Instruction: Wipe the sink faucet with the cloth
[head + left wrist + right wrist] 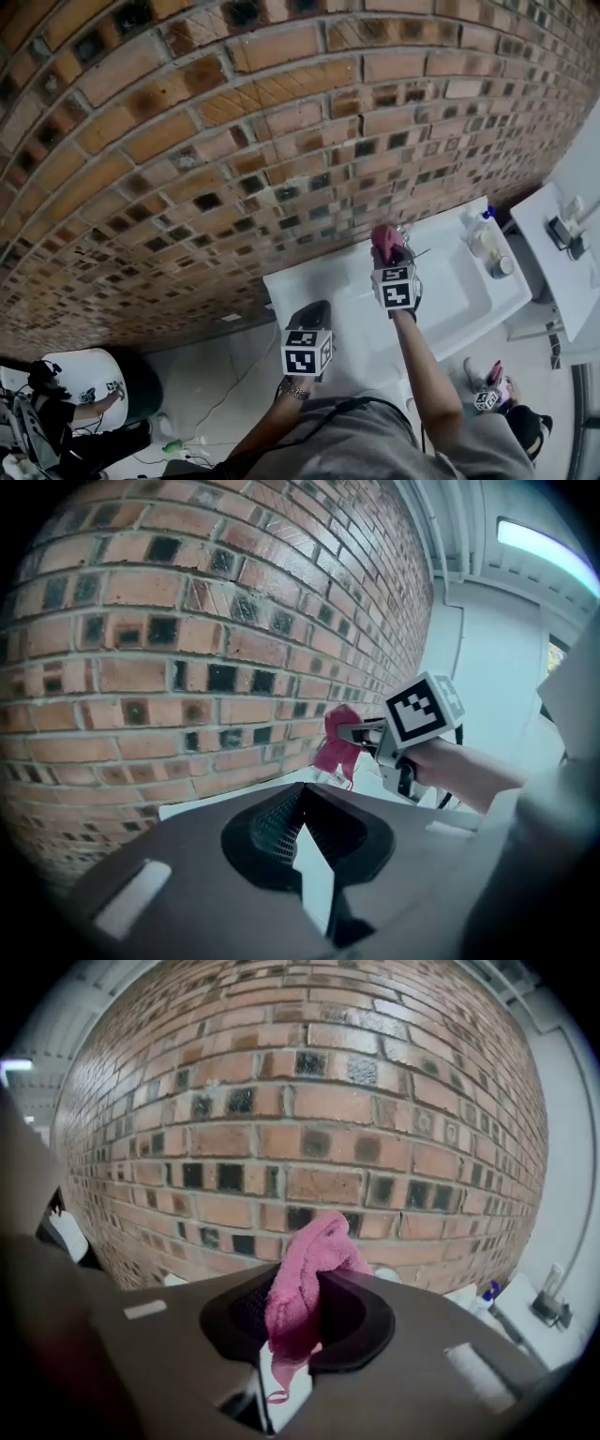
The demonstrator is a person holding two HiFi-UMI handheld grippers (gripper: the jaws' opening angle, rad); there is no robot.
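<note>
The right tongs [388, 249] are clamping a pink cloth [383, 239]. In the right gripper view the cloth [298, 1299] is sitting pinched between the two closed pads. Its bunched top is poking up past the tips of the right tongs [307, 1277], and a thin strand is dangling below them.

In the head view the cloth is hanging over the back edge of the white sink [469, 302], close against the brick wall [234, 141]. A bit of shiny metal, the faucet [407, 232], is showing just beside the cloth (most of it is hiding behind the cloth and tongs, so whether they are touching cannot be told).

The left tongs [313, 311] are hovering near the sink's left front corner, well apart from the cloth. In the left gripper view the left tongs [302, 791] are meeting at the tips and gripping nothing. They are pointing toward the right gripper [370, 733], with the cloth [333, 744] drooping from its end.

A spray bottle [481, 225] is standing at the sink's far right corner, and it is also showing small at the right of the right gripper view [486, 1296].
</note>
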